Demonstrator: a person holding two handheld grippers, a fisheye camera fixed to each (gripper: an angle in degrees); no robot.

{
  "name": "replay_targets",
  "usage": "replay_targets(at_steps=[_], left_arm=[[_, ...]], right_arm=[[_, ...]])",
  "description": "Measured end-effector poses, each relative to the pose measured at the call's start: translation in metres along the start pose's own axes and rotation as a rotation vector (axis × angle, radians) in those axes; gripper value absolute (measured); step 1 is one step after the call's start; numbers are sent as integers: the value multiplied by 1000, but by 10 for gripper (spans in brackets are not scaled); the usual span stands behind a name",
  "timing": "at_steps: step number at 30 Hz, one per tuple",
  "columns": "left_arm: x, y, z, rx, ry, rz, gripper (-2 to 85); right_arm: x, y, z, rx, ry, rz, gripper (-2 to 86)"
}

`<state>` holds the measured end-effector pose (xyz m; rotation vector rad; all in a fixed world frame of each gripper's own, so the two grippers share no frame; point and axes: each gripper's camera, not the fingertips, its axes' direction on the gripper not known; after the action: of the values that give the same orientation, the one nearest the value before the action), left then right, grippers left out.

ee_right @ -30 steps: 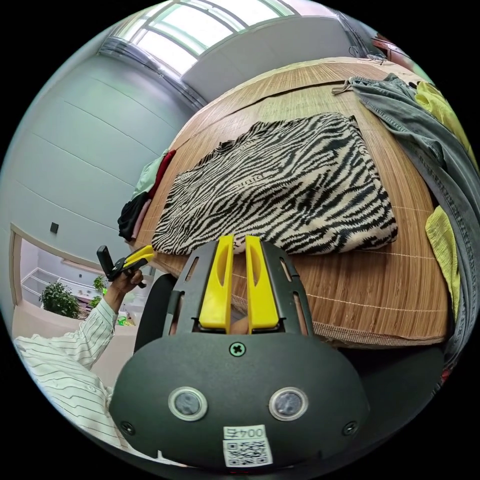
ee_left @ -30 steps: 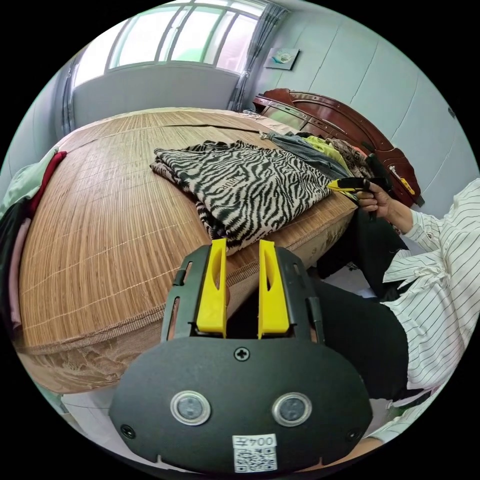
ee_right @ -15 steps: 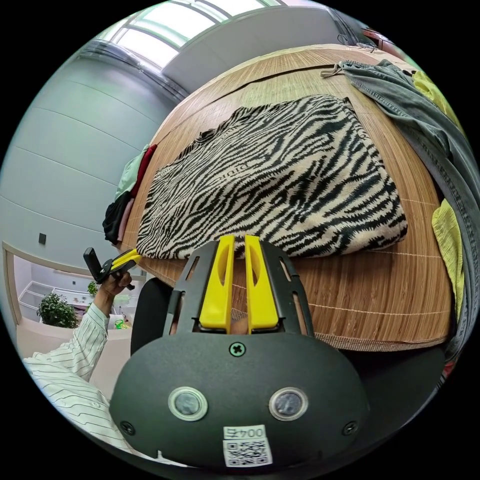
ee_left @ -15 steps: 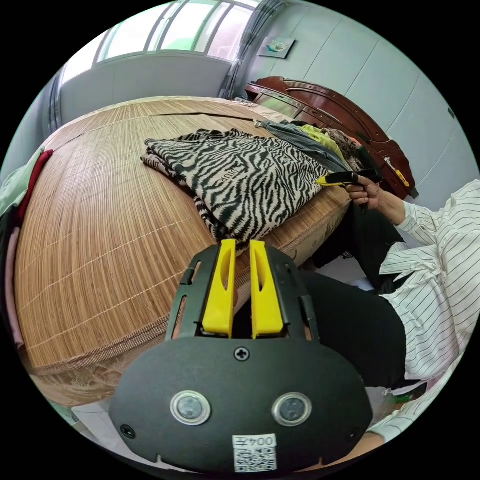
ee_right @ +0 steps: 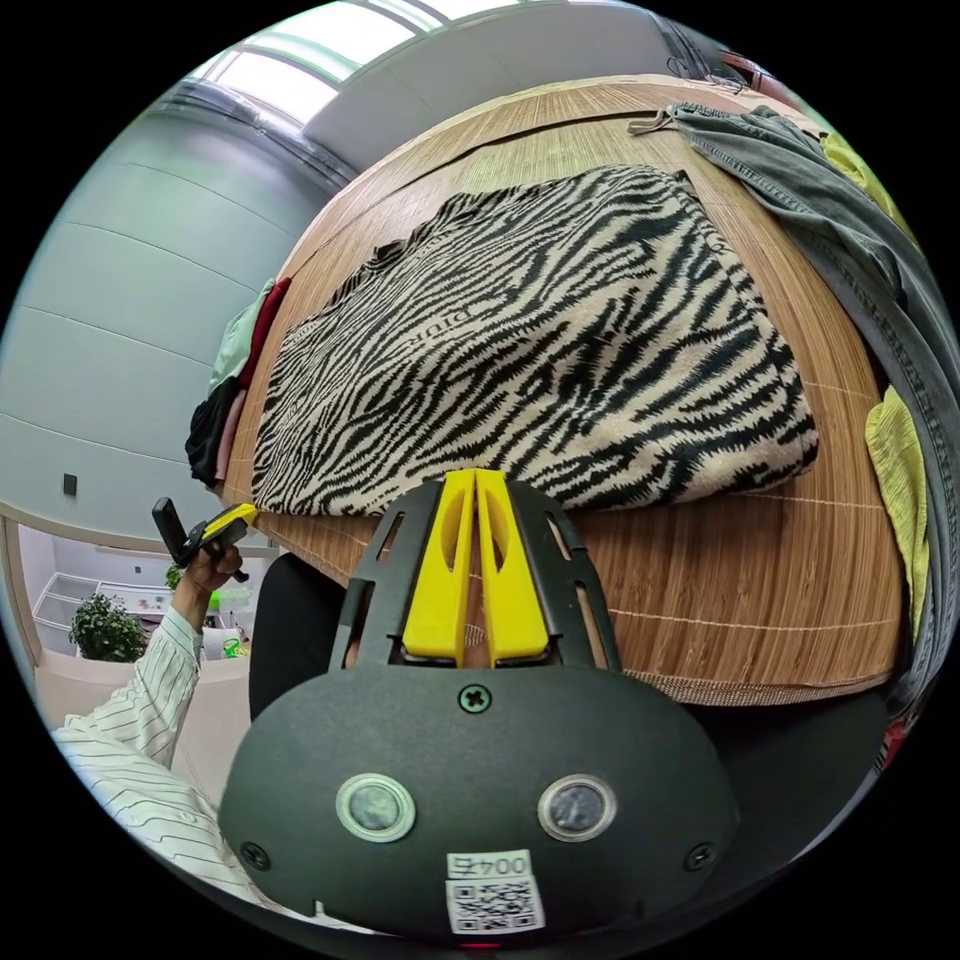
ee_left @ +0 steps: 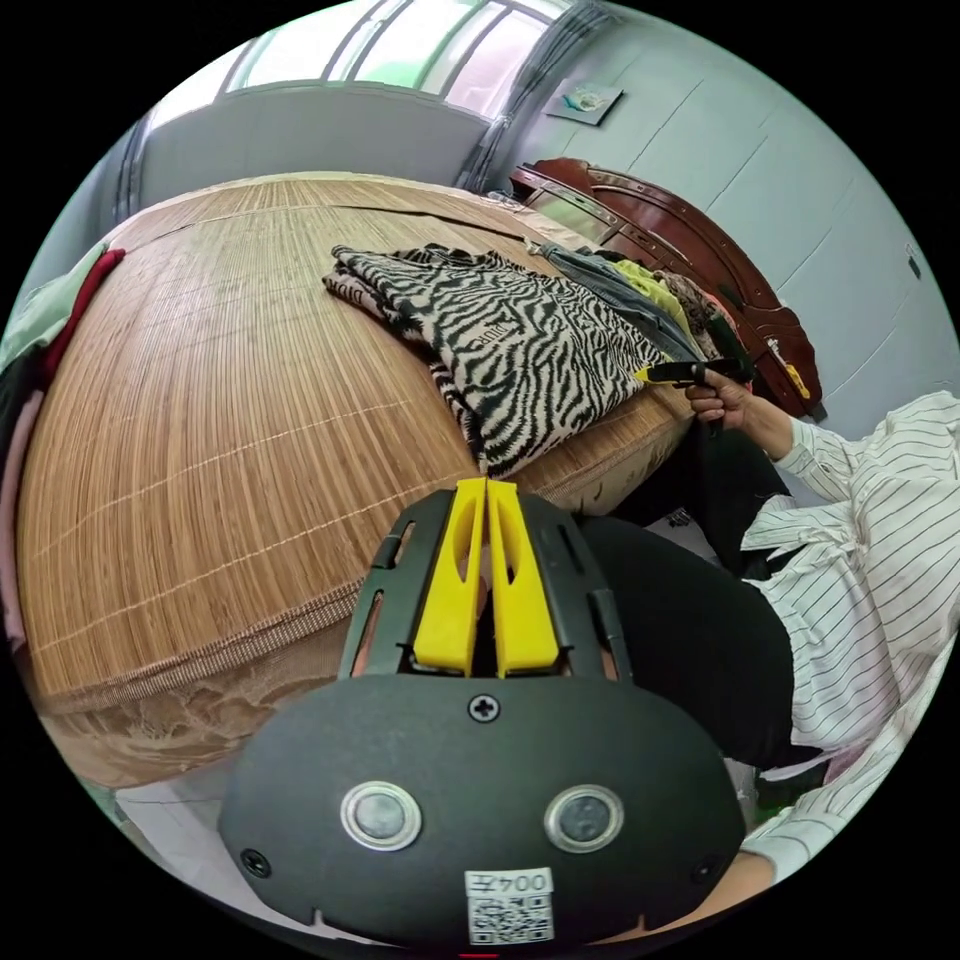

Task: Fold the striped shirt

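The black-and-cream zebra-striped shirt [ee_left: 520, 350] [ee_right: 540, 350] lies folded into a rough rectangle on the woven bamboo mat [ee_left: 210, 390] [ee_right: 760, 580] near the bed's edge. My left gripper [ee_left: 486, 487] is shut and empty, held off the bed's edge short of the shirt's corner. In the right gripper view my right gripper [ee_right: 476, 477] is shut too, with nothing in it, its tips just short of the shirt's near edge. The right gripper [ee_left: 665, 373] also appears far off in the left gripper view, and the left gripper [ee_right: 228, 520] in the right gripper view, each in a hand.
A pile of clothes, with grey denim [ee_right: 850, 240] and yellow fabric [ee_right: 895, 470], lies beside the shirt near the dark wooden headboard [ee_left: 700, 260]. More clothes [ee_right: 235, 400] sit at the mat's other side. A person in a white striped top [ee_left: 870, 590] stands at the bed's edge.
Both pairs of jaws have closed from a narrow gap to touching. The left camera has drawn back from the shirt; the right camera has come a little closer to it.
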<state>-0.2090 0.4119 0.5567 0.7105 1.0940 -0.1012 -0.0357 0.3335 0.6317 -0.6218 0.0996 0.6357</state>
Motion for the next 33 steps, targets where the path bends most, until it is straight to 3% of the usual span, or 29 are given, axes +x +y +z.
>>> replay_targets(at_steps=[3,7,10,15,20,22,33], left_arm=[[-7,6,-17,29,11,-42,3],[13,-4,-59,294,41,-60,4],[36,-31,-46,357,19,-69,6],[44,-63,16,280,-14,-145,12],[17,-67,39,186,-80,-302,3],[9,-70,42,141,-87,-314,2],[-12,-77,45,70,-108,-357,0]], right_arm=[[-1,4,1,16,10,-22,-4],[3,14,-9,66,-38,-49,13],[13,31,-35,138,-24,-74,48],[75,64,-91,205,122,-30,74],[129,64,-116,193,118,-29,72],[138,52,-115,161,55,-72,76],[141,-12,-90,-21,140,-523,107]])
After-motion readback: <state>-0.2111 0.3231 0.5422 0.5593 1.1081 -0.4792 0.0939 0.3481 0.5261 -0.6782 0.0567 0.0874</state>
